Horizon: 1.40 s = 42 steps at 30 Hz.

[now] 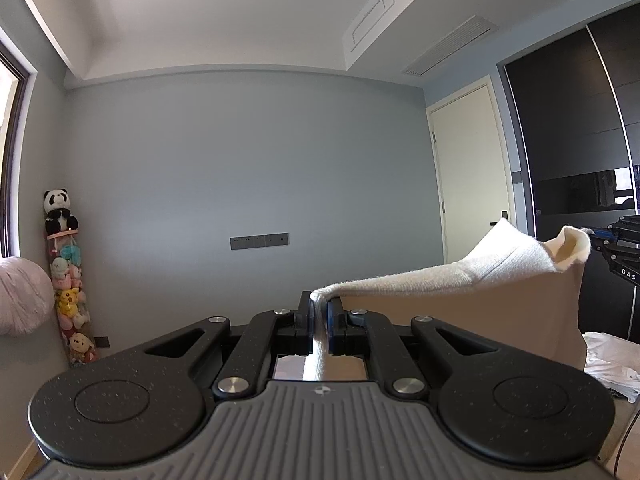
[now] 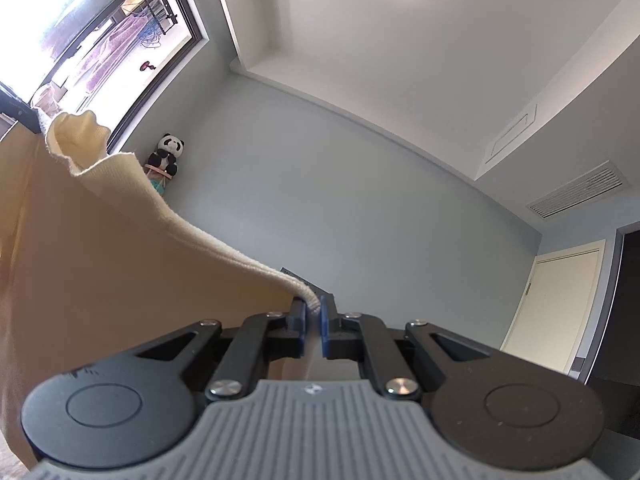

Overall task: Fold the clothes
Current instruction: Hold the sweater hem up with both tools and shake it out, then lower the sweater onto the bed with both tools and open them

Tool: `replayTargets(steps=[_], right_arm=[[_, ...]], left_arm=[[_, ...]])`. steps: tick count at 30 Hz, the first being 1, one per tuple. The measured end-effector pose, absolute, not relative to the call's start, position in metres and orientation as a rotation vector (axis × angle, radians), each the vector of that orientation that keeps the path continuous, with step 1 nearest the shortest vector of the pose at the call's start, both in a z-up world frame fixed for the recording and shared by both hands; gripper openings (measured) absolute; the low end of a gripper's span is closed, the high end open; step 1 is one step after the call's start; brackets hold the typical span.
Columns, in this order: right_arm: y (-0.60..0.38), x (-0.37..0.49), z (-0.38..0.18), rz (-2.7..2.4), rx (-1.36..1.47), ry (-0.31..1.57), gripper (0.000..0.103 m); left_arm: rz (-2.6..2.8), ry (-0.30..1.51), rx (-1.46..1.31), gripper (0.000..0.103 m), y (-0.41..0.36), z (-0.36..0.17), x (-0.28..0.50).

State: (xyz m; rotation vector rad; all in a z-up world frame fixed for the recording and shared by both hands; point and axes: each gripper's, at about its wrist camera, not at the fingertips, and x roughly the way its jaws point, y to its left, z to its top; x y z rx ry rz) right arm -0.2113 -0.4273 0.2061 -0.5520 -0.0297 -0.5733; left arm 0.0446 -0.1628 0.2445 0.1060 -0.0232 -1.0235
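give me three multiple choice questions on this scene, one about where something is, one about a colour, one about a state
1. Where does the panda plush sit?
A. on top of a tall tube of stuffed toys
B. on the pile of white clothes
C. against the door

2. What colour is the garment held by the grippers?
A. dark blue
B. cream
C. red

3. How is the left gripper?
A. wide open
B. shut on nothing
C. shut on the garment

Answers:
1 A: it tops the toy tube by the wall.
2 B: the fabric is pale cream in both views.
3 C: its fingers pinch the fabric's ribbed edge, as does the right gripper.
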Motion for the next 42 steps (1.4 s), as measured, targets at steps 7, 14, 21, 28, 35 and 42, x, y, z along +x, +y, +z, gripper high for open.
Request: replayTargets(steps=[7,14,21,28,35,42], right_arm=[[-0.435,-0.205,0.187,-0.554,-0.547,0.013,0.008],[-0.489,-0.149,0.136,-0.537,-0.473,0.163,0.008],[-0.550,-0.075,0.071,-0.522,-0.392,0.306,0.008],[-0.620,0.019,-0.010,-0.511,-0.303,0.441,0.008],[-0.690,0.112,-0.091,-0.498,-0.212,0.575,0.008],[-0.729,0.197,-0.159,-0.482,-0.121,0.684,0.009]], left_arm=[[-1.032,0.043,0.122,0.004,-0.162,0.215,0.054],[-1.008,0.207,0.188,0.004,-0.216,0.164,0.115],[-0.962,0.382,0.270,0.004,-0.295,0.096,0.205],[-0.873,0.538,0.342,0.005,-0.370,0.012,0.289],[-0.823,0.672,0.360,0.005,-0.422,-0.071,0.351],[-0.786,0.769,0.381,0.007,-0.459,-0.133,0.384]])
